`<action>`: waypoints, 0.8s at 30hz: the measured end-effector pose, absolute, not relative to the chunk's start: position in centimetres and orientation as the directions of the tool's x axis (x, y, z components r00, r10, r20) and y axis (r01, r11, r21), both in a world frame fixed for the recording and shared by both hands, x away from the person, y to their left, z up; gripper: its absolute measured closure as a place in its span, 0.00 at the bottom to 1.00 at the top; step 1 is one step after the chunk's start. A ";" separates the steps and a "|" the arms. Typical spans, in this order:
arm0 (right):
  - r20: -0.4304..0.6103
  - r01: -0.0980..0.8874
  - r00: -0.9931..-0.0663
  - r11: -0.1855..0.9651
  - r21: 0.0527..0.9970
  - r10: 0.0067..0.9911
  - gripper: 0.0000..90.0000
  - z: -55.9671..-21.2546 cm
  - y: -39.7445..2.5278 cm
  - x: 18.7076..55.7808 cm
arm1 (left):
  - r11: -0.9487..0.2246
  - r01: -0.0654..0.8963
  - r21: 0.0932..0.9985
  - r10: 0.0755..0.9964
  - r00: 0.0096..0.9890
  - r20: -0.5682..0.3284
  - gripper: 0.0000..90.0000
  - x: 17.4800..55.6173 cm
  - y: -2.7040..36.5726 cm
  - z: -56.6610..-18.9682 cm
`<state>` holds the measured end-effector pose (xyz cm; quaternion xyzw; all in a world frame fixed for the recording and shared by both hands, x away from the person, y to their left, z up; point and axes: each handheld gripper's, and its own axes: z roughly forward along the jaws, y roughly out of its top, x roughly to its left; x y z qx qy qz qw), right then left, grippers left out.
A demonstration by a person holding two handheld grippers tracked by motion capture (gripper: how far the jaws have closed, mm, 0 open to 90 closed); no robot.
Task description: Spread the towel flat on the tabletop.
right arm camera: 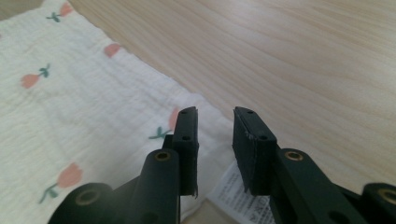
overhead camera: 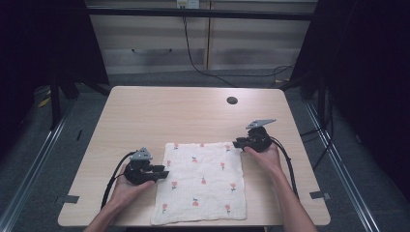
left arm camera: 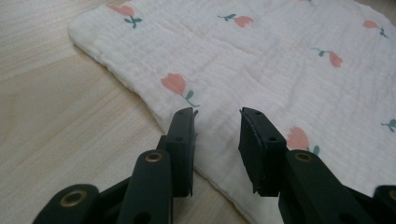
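A white cloth printed with small pink flowers lies flat on the wooden table, near its front edge. My left gripper sits at the cloth's left edge, open, its jaws over the hem. At the cloth's far right corner my right gripper is open too, its jaws straddling the corner. A white care label pokes out under that corner. Nothing is pinched in either gripper.
A dark round hole is set in the tabletop at the back right. Cables trail from both grippers toward the table's front. Bare wood surrounds the cloth on the left, right and far side.
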<state>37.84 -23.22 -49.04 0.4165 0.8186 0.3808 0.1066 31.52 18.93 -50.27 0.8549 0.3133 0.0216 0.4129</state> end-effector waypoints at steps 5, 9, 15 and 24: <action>0.127 0.618 -0.611 0.371 0.693 0.781 0.76 -50.0 -23.3 38.6 | -0.464 0.514 0.721 0.552 0.805 -0.219 0.70 31.5 18.8 -50.3; 0.135 0.619 -0.605 0.357 0.699 0.784 0.75 -50.1 -23.5 39.0 | -0.462 0.517 0.720 0.550 0.804 -0.225 0.74 31.7 18.9 -50.3; 0.138 0.621 -0.612 0.365 0.694 0.779 0.81 -50.4 -23.4 39.1 | -0.466 0.514 0.720 0.550 0.806 -0.219 0.74 31.6 18.8 -50.3; 0.158 0.612 -0.623 0.351 0.709 0.766 0.96 -50.5 -23.5 38.9 | -0.443 0.511 0.737 0.538 0.809 -0.237 0.69 32.0 18.9 -49.7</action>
